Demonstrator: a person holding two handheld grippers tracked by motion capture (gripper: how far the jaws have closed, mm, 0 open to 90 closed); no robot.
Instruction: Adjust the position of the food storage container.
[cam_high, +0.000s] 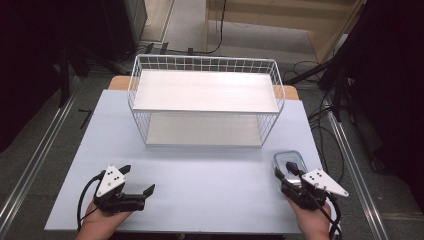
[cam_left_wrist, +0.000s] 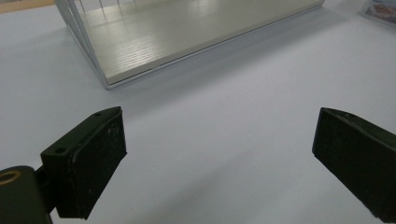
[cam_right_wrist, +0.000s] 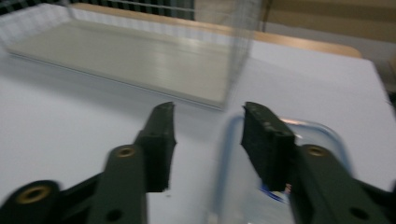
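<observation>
Clear plastic food container with a blue-edged lid (cam_high: 289, 161), rectangular with rounded corners, lies flat on the pale blue table (cam_high: 200, 175) at the near right, just right of the front corner of the white wire two-tier shelf rack with pale wooden boards (cam_high: 206, 100). It looks light and stiff, with smooth, likely slippery walls; whatever is inside is too blurred to name. A hold across the rim or one short side seems safest, since a smooth lid gives the pads little to bite.

In the right gripper view, the right gripper (cam_right_wrist: 208, 140) has its jaws partly open, narrow, astride the container's left long edge: one jaw over bare table, the other above the lid. Whether the pads touch the plastic I cannot tell. From above, the gripper sits at the container's near end.

Far left, well apart from the container, the left gripper (cam_left_wrist: 219, 149) hovers over bare table, jaws spread wide and empty.
</observation>
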